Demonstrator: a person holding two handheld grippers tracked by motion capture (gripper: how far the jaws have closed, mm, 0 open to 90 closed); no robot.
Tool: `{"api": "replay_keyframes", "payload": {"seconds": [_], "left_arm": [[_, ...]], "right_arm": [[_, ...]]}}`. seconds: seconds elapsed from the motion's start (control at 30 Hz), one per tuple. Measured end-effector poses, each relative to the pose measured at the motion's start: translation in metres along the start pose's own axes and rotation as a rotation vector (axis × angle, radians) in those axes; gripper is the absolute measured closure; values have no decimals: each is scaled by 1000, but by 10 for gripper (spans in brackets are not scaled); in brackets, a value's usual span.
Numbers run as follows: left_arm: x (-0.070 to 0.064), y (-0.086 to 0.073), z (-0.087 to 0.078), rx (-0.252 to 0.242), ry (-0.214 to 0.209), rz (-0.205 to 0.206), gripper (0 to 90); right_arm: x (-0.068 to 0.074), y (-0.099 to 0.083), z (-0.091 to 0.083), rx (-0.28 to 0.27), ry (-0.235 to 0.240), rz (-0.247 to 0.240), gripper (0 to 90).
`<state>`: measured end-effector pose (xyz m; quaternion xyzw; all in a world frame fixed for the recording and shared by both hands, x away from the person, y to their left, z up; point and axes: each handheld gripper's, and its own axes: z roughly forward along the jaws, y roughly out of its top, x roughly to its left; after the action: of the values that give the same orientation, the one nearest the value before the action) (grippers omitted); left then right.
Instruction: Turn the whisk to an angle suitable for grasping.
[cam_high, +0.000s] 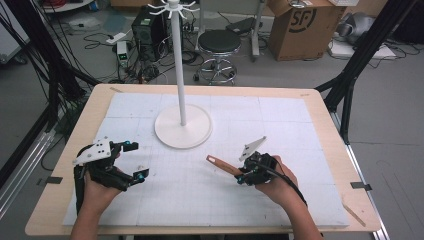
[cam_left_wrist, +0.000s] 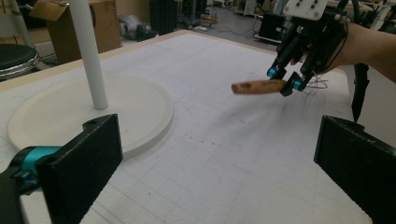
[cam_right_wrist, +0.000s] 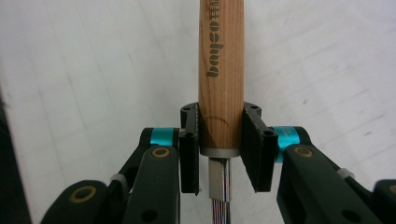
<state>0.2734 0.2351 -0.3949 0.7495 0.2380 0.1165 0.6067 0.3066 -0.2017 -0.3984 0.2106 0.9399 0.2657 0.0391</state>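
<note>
1. White mat (cam_high: 280, 200) covers most of the wooden table (cam_high: 60, 200).
2. White stand (cam_high: 183, 125), round base and upright pole, sits on the mat's far centre.
3. Left gripper (cam_high: 134, 160), held in the left hand (cam_high: 97, 187), is near the mat's left edge; jaws spread apart, nothing between them.
4. Right gripper (cam_high: 242, 176), in the right hand (cam_high: 275, 182), clamps a wooden handle (cam_high: 222, 165) pointing left toward the stand's base, clear of it.
5. Stool (cam_high: 219, 45) and cardboard box (cam_high: 305, 25) stand on the floor beyond the table.
</note>
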Motion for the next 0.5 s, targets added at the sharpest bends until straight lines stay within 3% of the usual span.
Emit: {"api": "replay_keyframes", "payload": {"seconds": [0.33, 0.5], "left_arm": [[0, 1, -1, -6, -2, 1, 17], [-1, 2, -1, -9, -4, 1, 17]], "right_arm": [[-10, -8, -32, -300, 10, 86, 711], [-16, -11, -40, -377, 15, 103, 712]]}}
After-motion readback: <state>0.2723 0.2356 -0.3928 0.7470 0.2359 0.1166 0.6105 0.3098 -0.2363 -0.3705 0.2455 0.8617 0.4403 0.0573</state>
